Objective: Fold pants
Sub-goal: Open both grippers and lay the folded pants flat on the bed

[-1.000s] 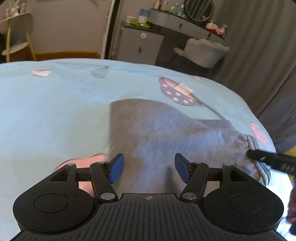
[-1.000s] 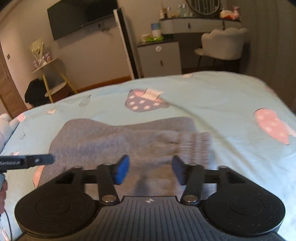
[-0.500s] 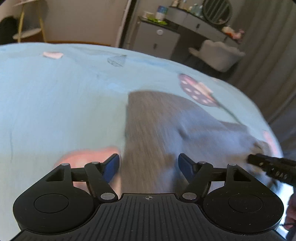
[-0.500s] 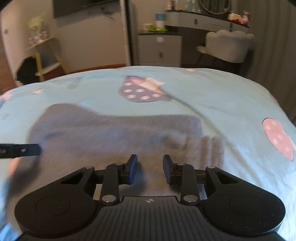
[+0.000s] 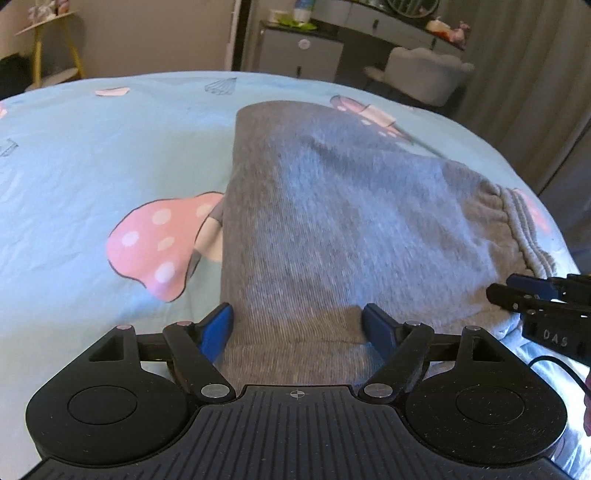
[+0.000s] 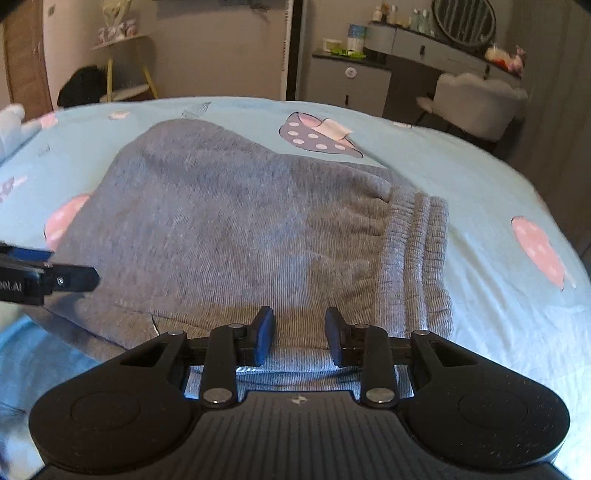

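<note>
1. The left wrist view is showing the grey pants [image 5: 332, 221] lying folded on the light blue bedsheet [image 5: 92, 147], with their left edge partly covering a pink mushroom print [image 5: 159, 247]; the right wrist view is showing only a sliver of that print.
2. The right wrist view is showing the ribbed waistband [image 6: 413, 258] running along the right end of the pants, plainly and in full; in the left wrist view it is appearing only as a bunched strip at the far right.
3. The left gripper [image 5: 297, 328] is standing released, its blue pads spread wide on either side of the near edge of the pants, with cloth lying between them.
4. The right gripper [image 6: 299, 336] is also standing released, its jaws narrower than the left's, with the near hem between the pads but not pinched.
5. Each view is catching the other gripper's tip at its edge, hovering near the pants.
6. Beyond the bed, a grey cabinet [image 6: 351, 85], a pale padded chair [image 6: 476, 103], a round mirror [image 6: 463, 16] and a yellow-legged shelf [image 5: 40, 48] are standing well apart from the pants.
</note>
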`<state>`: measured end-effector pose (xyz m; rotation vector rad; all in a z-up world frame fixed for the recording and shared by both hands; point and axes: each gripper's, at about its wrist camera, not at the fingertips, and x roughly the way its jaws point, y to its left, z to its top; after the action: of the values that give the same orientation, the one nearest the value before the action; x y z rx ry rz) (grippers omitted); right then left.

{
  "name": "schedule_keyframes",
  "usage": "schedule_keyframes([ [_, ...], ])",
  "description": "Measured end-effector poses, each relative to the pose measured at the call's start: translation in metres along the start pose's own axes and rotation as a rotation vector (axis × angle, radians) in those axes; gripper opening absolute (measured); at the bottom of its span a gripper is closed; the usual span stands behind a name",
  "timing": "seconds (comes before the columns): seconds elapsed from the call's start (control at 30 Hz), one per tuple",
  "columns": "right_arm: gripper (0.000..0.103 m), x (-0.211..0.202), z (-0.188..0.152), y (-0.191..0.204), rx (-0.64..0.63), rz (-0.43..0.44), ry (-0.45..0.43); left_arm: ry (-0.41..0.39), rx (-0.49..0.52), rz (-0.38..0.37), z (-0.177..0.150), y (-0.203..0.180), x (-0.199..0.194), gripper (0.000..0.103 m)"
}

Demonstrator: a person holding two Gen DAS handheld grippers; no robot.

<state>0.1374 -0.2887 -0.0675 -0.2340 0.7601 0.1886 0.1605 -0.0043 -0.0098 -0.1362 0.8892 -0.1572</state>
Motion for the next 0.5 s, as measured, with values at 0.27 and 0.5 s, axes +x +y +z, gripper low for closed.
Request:
schedule_keyframes([
  [0.27, 0.030, -0.009, -0.008, 0.031, -0.260, -0.122, 0.002, 0.014, 0.002, 0.025, -0.005, -0.003, -0.004, 0.083],
  [0.5, 0.043, -0.011, -0.012, 0.043, -0.421, -0.180, -0.010, 0.019, -0.011, 0.037, -0.006, -0.001, -0.005, 0.088],
])
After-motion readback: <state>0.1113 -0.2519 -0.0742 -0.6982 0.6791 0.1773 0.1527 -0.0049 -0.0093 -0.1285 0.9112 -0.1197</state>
